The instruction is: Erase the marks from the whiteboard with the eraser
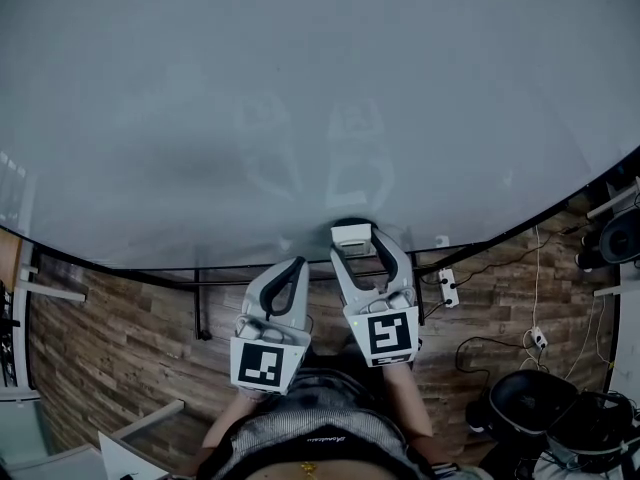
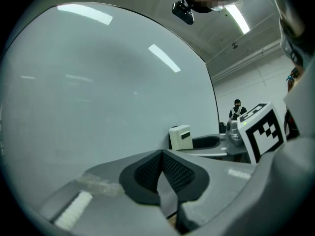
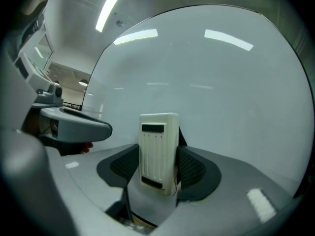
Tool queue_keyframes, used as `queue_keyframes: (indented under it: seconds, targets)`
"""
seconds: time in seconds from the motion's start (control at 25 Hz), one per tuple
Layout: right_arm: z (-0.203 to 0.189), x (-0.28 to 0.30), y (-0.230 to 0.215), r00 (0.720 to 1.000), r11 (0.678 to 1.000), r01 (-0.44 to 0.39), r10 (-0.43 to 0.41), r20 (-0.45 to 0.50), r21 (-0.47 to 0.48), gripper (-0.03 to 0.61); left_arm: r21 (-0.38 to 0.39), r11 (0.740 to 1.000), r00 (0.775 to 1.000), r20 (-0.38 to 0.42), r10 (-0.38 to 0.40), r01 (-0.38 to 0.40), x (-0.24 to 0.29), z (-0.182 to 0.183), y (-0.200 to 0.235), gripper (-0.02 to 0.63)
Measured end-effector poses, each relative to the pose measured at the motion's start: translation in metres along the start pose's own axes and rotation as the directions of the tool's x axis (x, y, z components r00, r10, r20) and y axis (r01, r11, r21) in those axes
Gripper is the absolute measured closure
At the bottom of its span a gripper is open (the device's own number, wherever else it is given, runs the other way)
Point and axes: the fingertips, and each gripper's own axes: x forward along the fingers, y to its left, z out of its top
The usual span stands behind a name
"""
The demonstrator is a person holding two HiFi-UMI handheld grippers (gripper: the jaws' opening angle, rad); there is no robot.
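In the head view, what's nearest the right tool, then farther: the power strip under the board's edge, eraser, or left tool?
1. Eraser: held in the right tool.
2. Left tool: just beside, on its left.
3. Power strip: on the floor, to the right.

- The left hand-held gripper [image 2: 161, 154] has its jaws pressed together, with nothing between them.
- The whiteboard [image 2: 108, 82] fills the space ahead.
- The white eraser [image 2: 180, 137] stands just beyond the tips, to their right.

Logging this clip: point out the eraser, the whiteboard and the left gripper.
eraser [image 3: 158, 151], right gripper view, its ribbed white face.
whiteboard [image 1: 300, 88], head view, bare surface.
left gripper [image 2: 161, 155], left gripper view, where its shut fingers meet.
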Motion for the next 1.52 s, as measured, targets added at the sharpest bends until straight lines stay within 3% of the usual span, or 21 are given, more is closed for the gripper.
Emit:
queue_keyframes:
  seconds: [0.4, 0.6, 0.88, 1.52]
  targets:
    - [-0.008, -0.035, -0.044, 1.0, 1.0, 0.006, -0.006, 0.017, -0.006, 0.333, 0.021, 1.0, 1.0, 0.012, -0.009, 0.009, 0.018, 0.004, -0.054, 0.609]
    - [-0.018, -0.062, -0.109, 1.0, 1.0, 0.007, -0.007, 0.012, 0.007, 0.333, 0.037, 0.999, 1.0, 0.002, -0.016, 0.016, 0.062, 0.011, -0.113, 0.609]
    - [-0.023, -0.08, -0.152, 1.0, 1.0, 0.027, -0.027, 0.013, 0.015, 0.333, 0.047, 0.999, 1.0, -0.001, -0.011, 0.011, 0.088, 0.013, -0.139, 0.609]
    - [-0.018, -0.084, -0.158, 1.0, 1.0, -0.005, 0.005, 0.002, -0.021, 0.331, 0.005, 1.0, 1.0, 0.012, -0.004, 0.004, 0.094, 0.01, -0.151, 0.609]
